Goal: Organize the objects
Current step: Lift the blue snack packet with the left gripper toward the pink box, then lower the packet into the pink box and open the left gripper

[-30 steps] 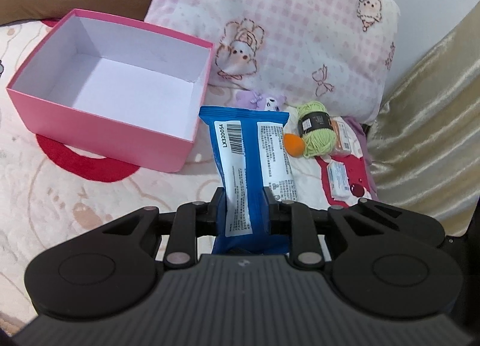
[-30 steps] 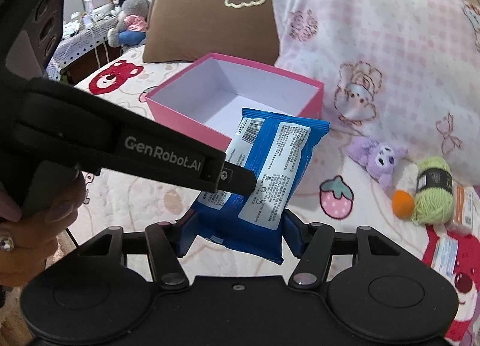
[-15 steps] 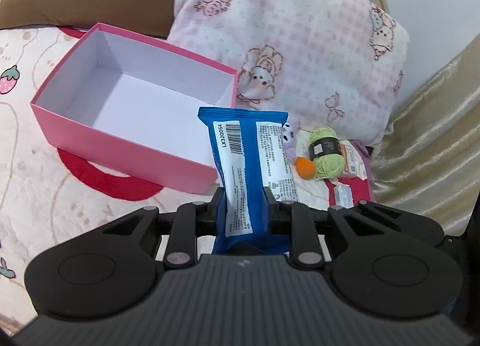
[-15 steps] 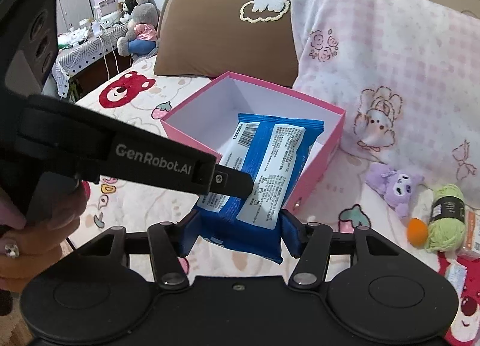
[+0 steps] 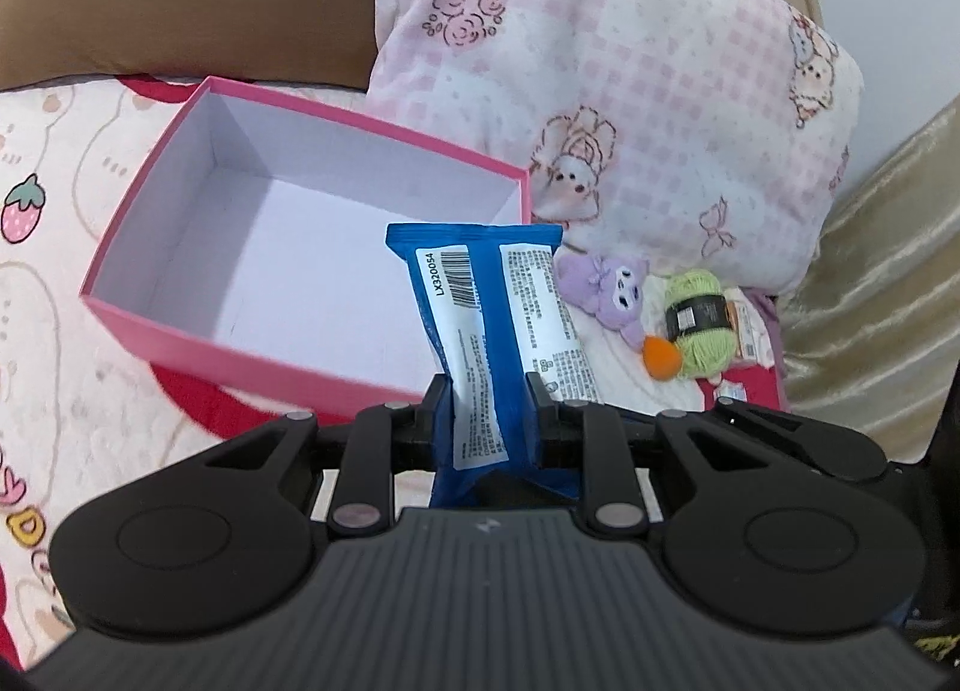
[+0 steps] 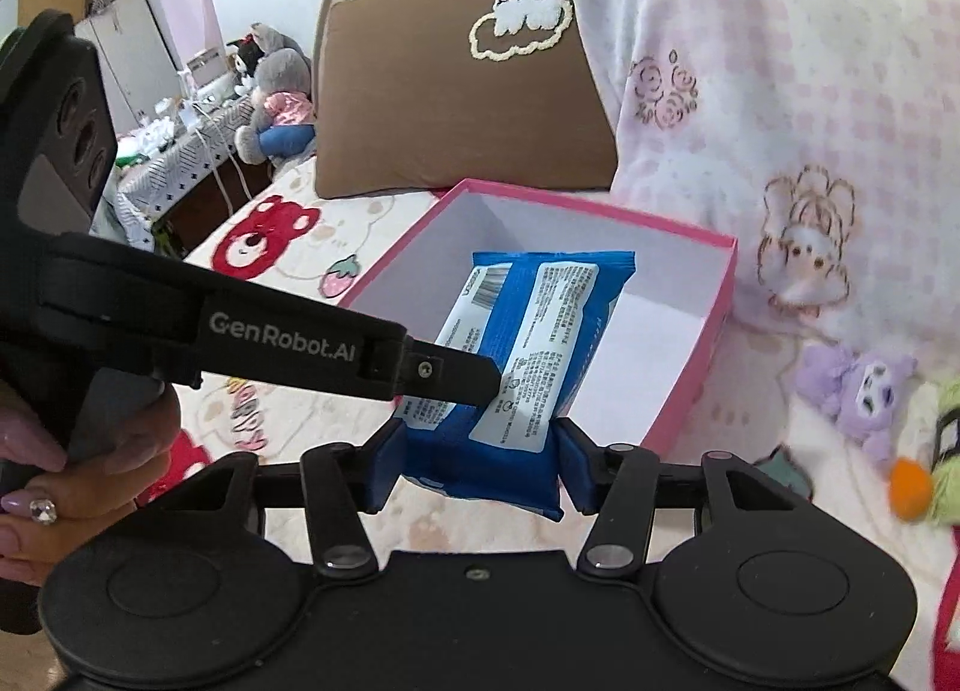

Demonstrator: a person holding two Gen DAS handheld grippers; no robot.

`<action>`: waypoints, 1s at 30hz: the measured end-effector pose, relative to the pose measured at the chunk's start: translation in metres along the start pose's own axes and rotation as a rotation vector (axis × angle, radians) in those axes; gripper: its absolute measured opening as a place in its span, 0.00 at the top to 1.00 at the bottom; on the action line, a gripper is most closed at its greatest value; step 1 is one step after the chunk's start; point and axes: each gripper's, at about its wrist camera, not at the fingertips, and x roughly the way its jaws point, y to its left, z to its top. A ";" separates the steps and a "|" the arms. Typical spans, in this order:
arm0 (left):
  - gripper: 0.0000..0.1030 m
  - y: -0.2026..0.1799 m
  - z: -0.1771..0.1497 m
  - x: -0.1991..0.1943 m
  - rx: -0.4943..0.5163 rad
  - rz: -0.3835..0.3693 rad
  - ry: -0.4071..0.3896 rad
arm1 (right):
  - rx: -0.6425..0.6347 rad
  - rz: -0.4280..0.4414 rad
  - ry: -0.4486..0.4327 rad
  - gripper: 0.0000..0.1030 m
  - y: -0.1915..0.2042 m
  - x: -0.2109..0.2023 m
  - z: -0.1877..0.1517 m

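1. Two grippers are on one thing. My left gripper [image 5: 486, 421] has its fingers pinched on the lower end of the blue snack packet [image 5: 498, 331], and the film is creased between them. My right gripper [image 6: 477, 451] has its fingers at the two sides of the same packet's bottom; they seem to press it, but I cannot tell how firmly.
2. The packet stands nearly upright in the air, above the near edge of the open pink box [image 5: 240, 355]. In the right wrist view its top leans over the white inside of the box, toward 12 o'clock.
3. I judge the packet to be light and soft, with slippery film and probably air inside. It bends easily, so a hold on the sealed end or low on the body is better than in the middle. Hard squeezing may crush the contents.
4. At 2 o'clock of the packet, well apart from the box, lie a purple plush toy [image 5: 606, 289], a green yarn ball [image 5: 699, 319] and an orange ball [image 5: 660, 358] just beside the yarn.
5. Hidden things: the packet's lowest edge is behind the gripper bodies. Small packets behind the yarn are partly covered, and I cannot read them. The right edge of the right wrist view is blurred.
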 end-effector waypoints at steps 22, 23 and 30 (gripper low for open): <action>0.80 0.057 0.078 0.124 0.008 0.020 0.188 | 0.174 -0.068 0.093 0.43 -0.053 0.130 0.042; 0.80 0.062 0.080 0.130 -0.012 0.007 0.202 | 0.170 -0.075 0.107 0.43 -0.055 0.135 0.044; 0.80 0.078 0.090 0.158 -0.078 -0.043 0.250 | 0.174 -0.130 0.164 0.43 -0.062 0.155 0.053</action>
